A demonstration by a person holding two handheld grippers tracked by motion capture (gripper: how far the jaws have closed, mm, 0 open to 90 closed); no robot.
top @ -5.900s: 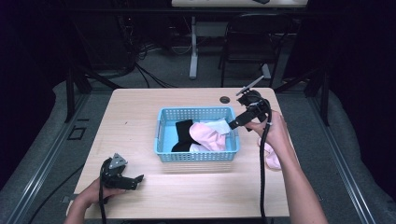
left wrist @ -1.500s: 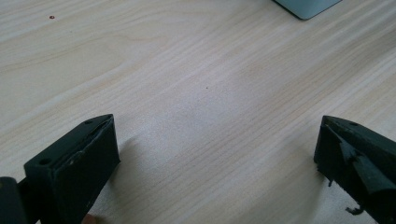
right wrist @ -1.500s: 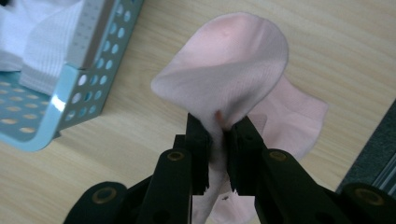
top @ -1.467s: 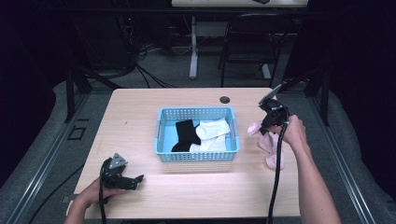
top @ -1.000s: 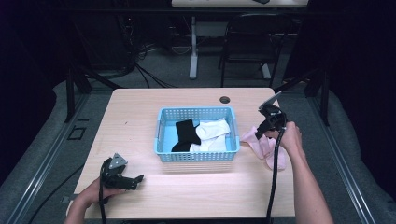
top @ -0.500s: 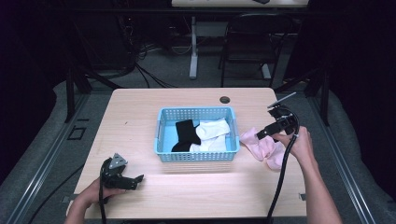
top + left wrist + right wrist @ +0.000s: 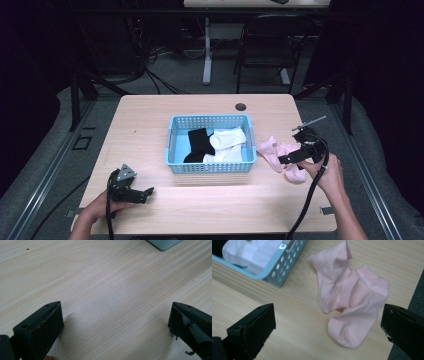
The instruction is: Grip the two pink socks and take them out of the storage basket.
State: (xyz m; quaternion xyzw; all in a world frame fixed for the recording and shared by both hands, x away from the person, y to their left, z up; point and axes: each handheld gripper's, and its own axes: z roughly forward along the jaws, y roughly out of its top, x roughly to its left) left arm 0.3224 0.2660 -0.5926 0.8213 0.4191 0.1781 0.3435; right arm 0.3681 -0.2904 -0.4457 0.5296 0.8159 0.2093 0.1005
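Your right gripper point(image 7: 287, 159) hangs over the pink socks point(image 7: 279, 157), its jaws just swung wide with nothing pinched between them. The two pale pink ankle socks point(image 7: 348, 300) lie flat and overlapping on the table point(image 7: 150, 120), near its right edge, just right of the blue basket point(image 7: 210, 167). That basket holds a black sock point(image 7: 197, 142) and white socks point(image 7: 227, 140). Nothing covers the pink pair. Their long axes run from far-left to near-right. Your left gripper point(image 7: 142, 192) rests at the near left, jaws spread over bare wood.
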